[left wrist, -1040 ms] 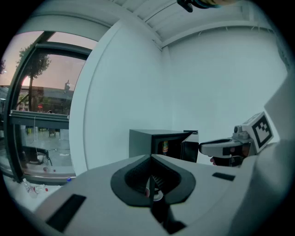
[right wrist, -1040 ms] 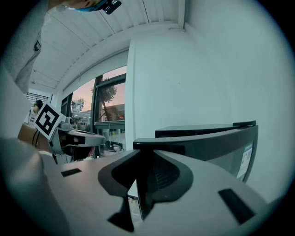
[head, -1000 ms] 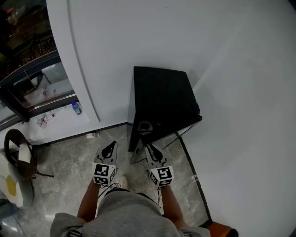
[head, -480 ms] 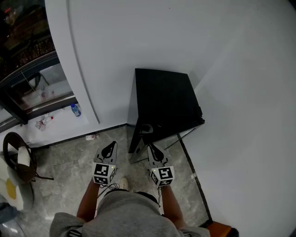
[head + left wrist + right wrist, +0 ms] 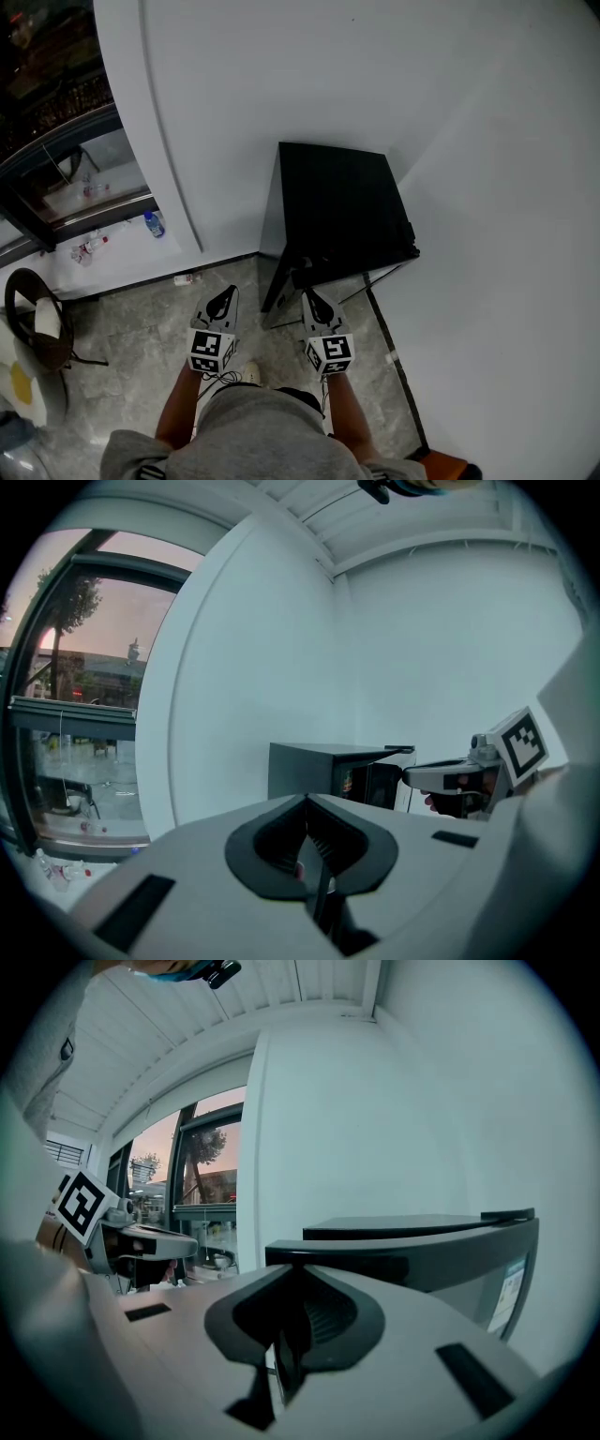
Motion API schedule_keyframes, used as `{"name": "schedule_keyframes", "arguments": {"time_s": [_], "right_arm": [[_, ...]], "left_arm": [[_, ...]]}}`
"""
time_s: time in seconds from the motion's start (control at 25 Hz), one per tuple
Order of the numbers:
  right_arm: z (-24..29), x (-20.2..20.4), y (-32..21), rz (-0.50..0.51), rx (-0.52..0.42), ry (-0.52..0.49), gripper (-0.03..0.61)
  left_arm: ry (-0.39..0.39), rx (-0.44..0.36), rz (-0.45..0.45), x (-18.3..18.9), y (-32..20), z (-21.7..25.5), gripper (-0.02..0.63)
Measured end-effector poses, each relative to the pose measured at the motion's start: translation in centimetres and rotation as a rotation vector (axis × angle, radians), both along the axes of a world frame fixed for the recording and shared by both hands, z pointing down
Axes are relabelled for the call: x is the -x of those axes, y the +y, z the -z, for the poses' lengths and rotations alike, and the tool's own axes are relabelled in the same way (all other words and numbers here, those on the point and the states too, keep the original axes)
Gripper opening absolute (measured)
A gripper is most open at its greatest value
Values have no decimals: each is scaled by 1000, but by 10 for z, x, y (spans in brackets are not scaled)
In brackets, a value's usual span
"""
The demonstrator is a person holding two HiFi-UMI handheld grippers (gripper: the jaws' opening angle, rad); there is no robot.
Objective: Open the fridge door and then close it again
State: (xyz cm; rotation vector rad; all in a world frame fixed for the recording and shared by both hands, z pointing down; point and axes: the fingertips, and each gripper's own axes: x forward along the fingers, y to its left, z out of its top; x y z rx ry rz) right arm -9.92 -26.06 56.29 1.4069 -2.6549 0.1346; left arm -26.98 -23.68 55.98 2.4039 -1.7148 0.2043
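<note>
A small black fridge (image 5: 337, 202) stands on the floor in a white corner. Its door (image 5: 361, 261) is ajar, the free edge toward me, and the left gripper view shows into the fridge (image 5: 314, 769) past the door (image 5: 386, 785). My right gripper (image 5: 309, 298) has its tip at the door's free edge. Its jaws are closing to a narrow slit, and I see nothing between them in the right gripper view (image 5: 292, 1269), where the door's top edge (image 5: 412, 1252) runs just ahead. My left gripper (image 5: 223, 300) hangs left of the fridge over the floor, shut and empty (image 5: 309, 808).
White walls close in behind and to the right of the fridge. A dark-framed window (image 5: 66, 178) is at the left, with bottles (image 5: 155, 223) on the sill below it. A round chair (image 5: 37, 319) stands at the far left. My shoe (image 5: 249, 371) is on the grey tiles.
My right gripper has moved forward up to the door's free edge. The left gripper has hardly shifted.
</note>
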Motion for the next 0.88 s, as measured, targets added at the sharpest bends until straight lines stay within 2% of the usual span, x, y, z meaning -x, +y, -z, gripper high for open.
{"name": "schedule_keyframes", "arguments": {"time_s": [0.88], "right_arm": [[-1, 13, -33, -21, -1, -13, 46]], "left_arm": [[6, 10, -1, 17, -30, -9, 6]]}}
